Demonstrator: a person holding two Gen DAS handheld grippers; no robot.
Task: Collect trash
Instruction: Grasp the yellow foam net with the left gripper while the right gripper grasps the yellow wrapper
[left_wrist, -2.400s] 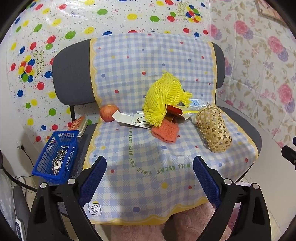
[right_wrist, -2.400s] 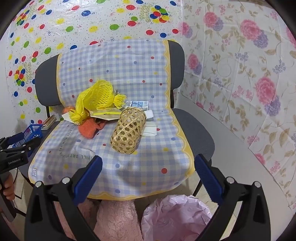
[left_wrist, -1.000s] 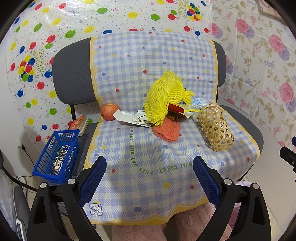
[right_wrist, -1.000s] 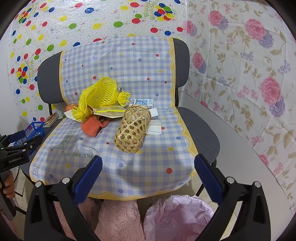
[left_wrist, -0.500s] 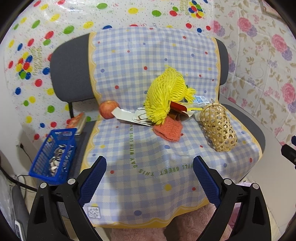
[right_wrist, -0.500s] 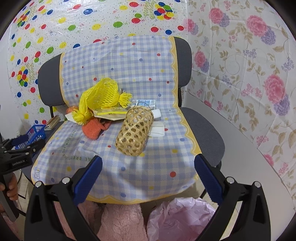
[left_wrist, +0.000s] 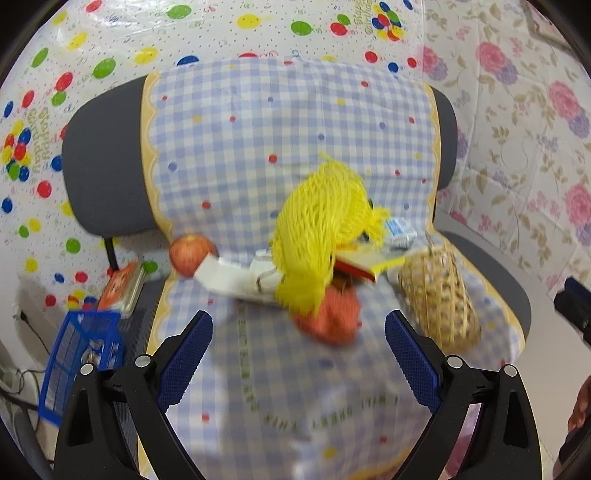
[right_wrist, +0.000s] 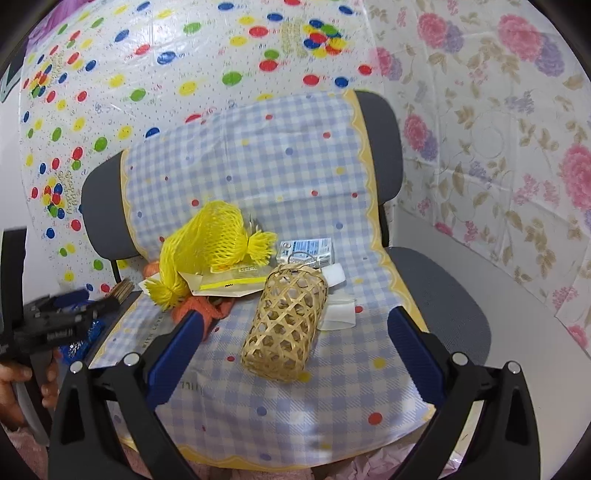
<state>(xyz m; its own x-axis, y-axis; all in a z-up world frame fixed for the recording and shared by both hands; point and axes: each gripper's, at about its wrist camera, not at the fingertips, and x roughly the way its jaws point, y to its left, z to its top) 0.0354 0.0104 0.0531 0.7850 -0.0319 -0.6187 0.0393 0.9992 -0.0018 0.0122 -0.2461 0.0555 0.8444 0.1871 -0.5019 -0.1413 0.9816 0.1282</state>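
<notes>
A pile of trash lies at the back of a chair seat covered with a blue checked cloth (left_wrist: 280, 384): a yellow foam net (left_wrist: 321, 229) (right_wrist: 210, 236), an orange net (left_wrist: 332, 317), white and yellow paper wrappers (right_wrist: 229, 284) and a small blue-white carton (right_wrist: 306, 251). A woven bamboo basket (right_wrist: 286, 325) (left_wrist: 439, 299) lies on its side at the right. An apple (left_wrist: 190, 254) sits at the left. My left gripper (left_wrist: 297, 354) is open and empty in front of the orange net. My right gripper (right_wrist: 295, 350) is open and empty, its fingers on either side of the basket.
A blue plastic basket (left_wrist: 77, 362) stands on a second seat to the left, with a flat orange box (left_wrist: 122, 284) behind it. A pink bag (right_wrist: 388, 465) lies below the seat's front edge. Patterned plastic sheets cover the walls.
Both grippers have moved forward toward the seat. The pile and the basket appear larger. Both stay open.
</notes>
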